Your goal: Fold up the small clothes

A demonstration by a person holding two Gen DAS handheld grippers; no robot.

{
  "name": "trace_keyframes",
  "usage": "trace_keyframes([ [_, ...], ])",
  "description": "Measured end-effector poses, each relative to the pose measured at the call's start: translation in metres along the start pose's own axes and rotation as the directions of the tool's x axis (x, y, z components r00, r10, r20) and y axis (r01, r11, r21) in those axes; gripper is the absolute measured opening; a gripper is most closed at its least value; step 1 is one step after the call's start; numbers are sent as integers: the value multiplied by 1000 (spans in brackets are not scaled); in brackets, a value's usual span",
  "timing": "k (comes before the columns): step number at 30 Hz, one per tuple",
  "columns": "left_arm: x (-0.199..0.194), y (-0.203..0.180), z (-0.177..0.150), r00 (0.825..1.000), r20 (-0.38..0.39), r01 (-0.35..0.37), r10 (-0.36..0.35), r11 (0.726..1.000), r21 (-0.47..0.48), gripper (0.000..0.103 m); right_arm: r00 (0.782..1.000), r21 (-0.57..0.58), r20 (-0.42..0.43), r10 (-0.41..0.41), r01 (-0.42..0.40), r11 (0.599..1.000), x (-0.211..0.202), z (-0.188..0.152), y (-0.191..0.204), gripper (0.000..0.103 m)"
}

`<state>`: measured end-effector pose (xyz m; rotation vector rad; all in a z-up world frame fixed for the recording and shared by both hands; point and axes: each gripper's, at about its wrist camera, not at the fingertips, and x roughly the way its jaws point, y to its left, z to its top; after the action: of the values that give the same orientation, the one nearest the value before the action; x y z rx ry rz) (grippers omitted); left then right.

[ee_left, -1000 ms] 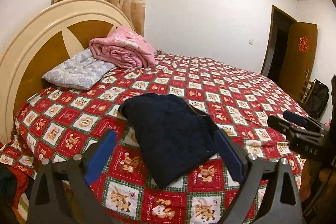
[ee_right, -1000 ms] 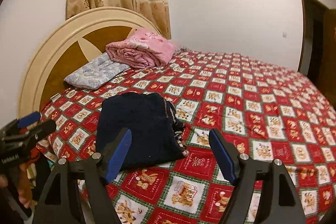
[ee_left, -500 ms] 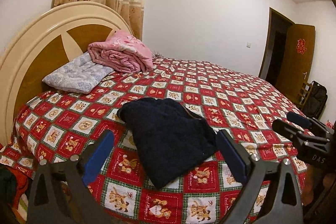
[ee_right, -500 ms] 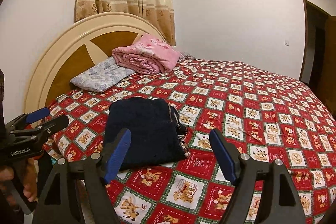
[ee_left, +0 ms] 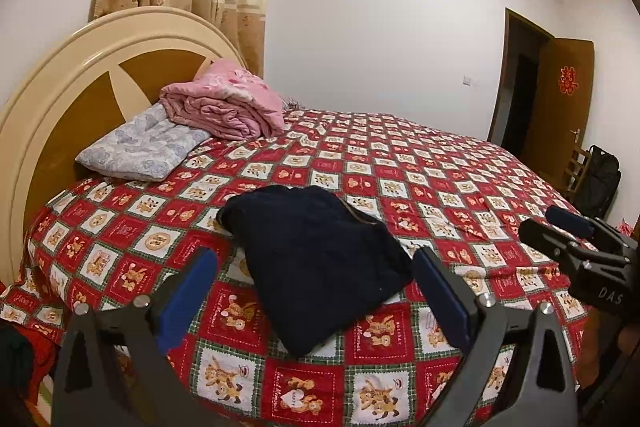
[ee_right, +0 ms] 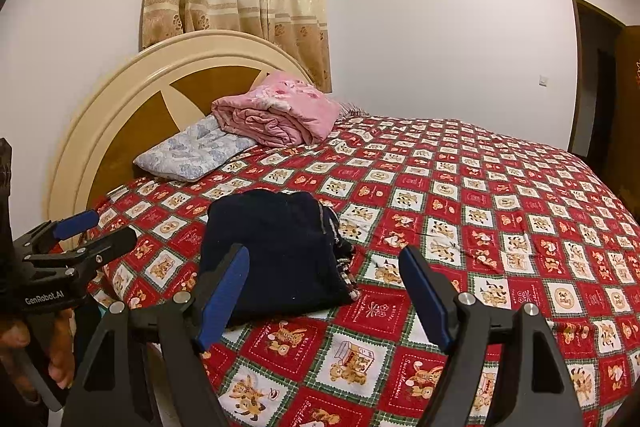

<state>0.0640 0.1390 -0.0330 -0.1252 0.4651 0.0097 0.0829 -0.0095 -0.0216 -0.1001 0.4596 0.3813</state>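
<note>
A dark navy garment (ee_left: 320, 259) lies folded near the front edge of the bed; it also shows in the right wrist view (ee_right: 280, 251). A striped lining shows at its right edge. My left gripper (ee_left: 316, 295) is open and empty, held above the bed edge in front of the garment, apart from it. My right gripper (ee_right: 324, 291) is open and empty, just right of the garment's near corner. Each gripper appears at the side of the other's view: the right gripper (ee_left: 576, 239) and the left gripper (ee_right: 80, 235).
The bed has a red patchwork bear-print cover (ee_left: 440, 187) and a round cream headboard (ee_left: 60, 87). A pale pillow (ee_left: 148, 147) and a folded pink quilt (ee_left: 224, 103) lie at the head. A brown door (ee_left: 560, 99), chair and black bag (ee_left: 600, 179) stand at the right.
Both grippers have drawn back and tilted up, so the garment sits lower and further off in both views. The garment has not moved. Both stay open.
</note>
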Motion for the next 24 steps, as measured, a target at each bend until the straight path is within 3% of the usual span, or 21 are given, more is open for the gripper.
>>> trace_keyframes([
  [24,1,0,4,1000,-7,-17,17,1000,4,101,1000,-30,15,21,-21,999,-2,-5,9,78],
])
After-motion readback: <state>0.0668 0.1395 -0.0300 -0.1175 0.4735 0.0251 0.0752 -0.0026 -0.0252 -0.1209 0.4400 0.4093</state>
